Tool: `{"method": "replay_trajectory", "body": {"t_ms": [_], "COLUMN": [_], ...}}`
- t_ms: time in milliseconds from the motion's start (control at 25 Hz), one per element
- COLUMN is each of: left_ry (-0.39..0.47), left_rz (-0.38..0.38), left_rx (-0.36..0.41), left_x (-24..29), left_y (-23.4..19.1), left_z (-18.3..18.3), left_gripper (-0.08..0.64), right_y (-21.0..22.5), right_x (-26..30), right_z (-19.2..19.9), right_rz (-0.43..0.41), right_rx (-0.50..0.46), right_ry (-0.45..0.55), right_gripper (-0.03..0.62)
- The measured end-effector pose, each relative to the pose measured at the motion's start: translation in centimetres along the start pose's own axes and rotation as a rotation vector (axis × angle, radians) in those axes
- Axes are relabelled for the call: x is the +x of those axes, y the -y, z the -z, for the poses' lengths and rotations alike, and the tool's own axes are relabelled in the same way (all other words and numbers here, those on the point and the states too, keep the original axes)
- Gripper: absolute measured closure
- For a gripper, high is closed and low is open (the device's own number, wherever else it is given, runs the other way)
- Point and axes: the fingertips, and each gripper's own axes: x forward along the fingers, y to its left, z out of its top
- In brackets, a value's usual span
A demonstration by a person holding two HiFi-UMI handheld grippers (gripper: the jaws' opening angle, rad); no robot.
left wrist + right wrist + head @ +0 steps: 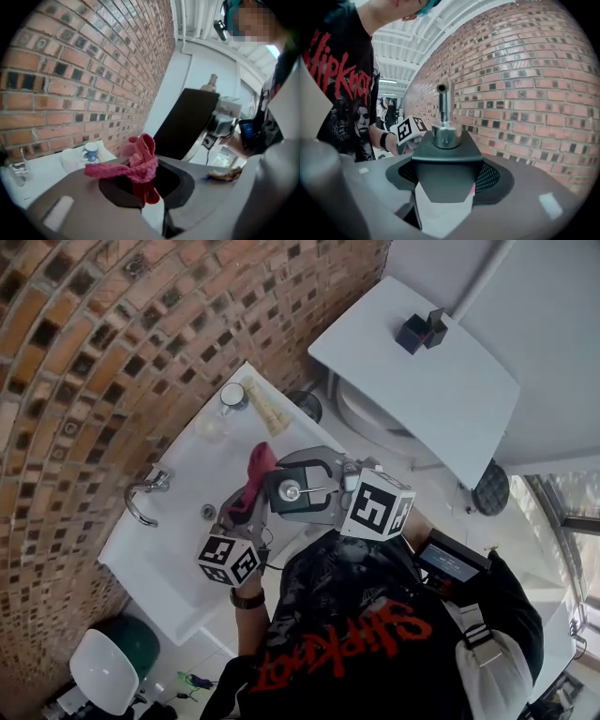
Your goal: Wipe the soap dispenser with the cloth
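left tongs (146, 178): we find them clamped on the red cloth (140, 161), which bunches above the jaws.
right tongs (447, 185): shut around the black soap dispenser (446, 154), with the chrome pump (444, 110) upright.
cloth and dispenser: just beside each other between the two tongs; we cannot tell whether they touch.
below both tongs: white sink (173, 531).
beyond left tongs: mug (91, 152).

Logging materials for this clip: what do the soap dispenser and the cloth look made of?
The soap dispenser: matte black body, likely plastic or coated metal; its pump is shiny, mirror-like, probably chromed metal. The cloth: red, fuzzy, limp folds, likely microfibre or terry.
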Motion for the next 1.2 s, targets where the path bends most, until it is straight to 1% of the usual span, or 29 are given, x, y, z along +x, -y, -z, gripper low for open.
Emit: {"method": "replay_trajectory", "body": {"t_ms": [40, 200, 320, 440, 520, 600, 680, 800, 880, 1000, 1080, 1200], "left_ry": [0.013, 0.034, 0.027, 0.014, 0.029, 0.052, 0.062, 0.049, 0.048, 0.04, 0.005, -0.041], "left_rz": [0.023, 0.06, 0.098, 0.149, 0.192, 0.205, 0.168, 0.083, 0.038, -0.043, -0.105, -0.178], "left_rx": [0.005, 0.025, 0.056, 0.097, 0.117, 0.126, 0.136, 0.162, 0.141, 0.093, 0.083, 0.05], "left_x": [-0.1, -0.7, -1.1, -1.8, -2.5, -3.1, -3.3, -3.7, -4.3, -5.1, -5.4, -5.8], "left_y": [0.9, 2.7, 3.8, 4.9, 5.5, 5.5, 4.8, 3.6, 3.1, 2.1, 1.4, 0.5], "left_z": [-0.6, -2.3, -3.1, -3.7, -4.5, -5.3, -5.1, -3.8, -3.1, -1.5, 0.0, 2.0], "left_gripper": [0.52, 0.52, 0.52, 0.52, 0.52, 0.52, 0.52, 0.52, 0.52, 0.52, 0.52, 0.52], "right_y": [0.2, 0.9, 1.0, 0.8, 1.0, 1.4, 1.9, 2.3, 3.2, 5.1, 6.6, 8.6], "right_x": [0.0, 0.2, 0.8, 1.4, 1.8, 2.5, 3.3, 4.4, 5.3, 7.5, 9.1, 11.1], "right_z": [0.4, 1.2, 2.3, 3.8, 4.6, 6.1, 8.6, 12.0, 14.5, 19.1, 22.1, 25.7], "right_rz": [0.008, 0.024, 0.043, 0.04, 0.033, 0.033, 0.018, -0.02, -0.022, -0.011, 0.007, 0.061], "right_rx": [0.003, -0.011, -0.079, -0.152, -0.158, -0.138, -0.091, 0.012, 0.076, 0.183, 0.235, 0.241], "right_ry": [-0.008, -0.03, -0.095, -0.156, -0.172, -0.188, -0.221, -0.248, -0.239, -0.255, -0.274, -0.303], "right_gripper": [0.285, 0.285, 0.285, 0.285, 0.285, 0.285, 0.285, 0.285, 0.285, 0.285, 0.285, 0.285]}}
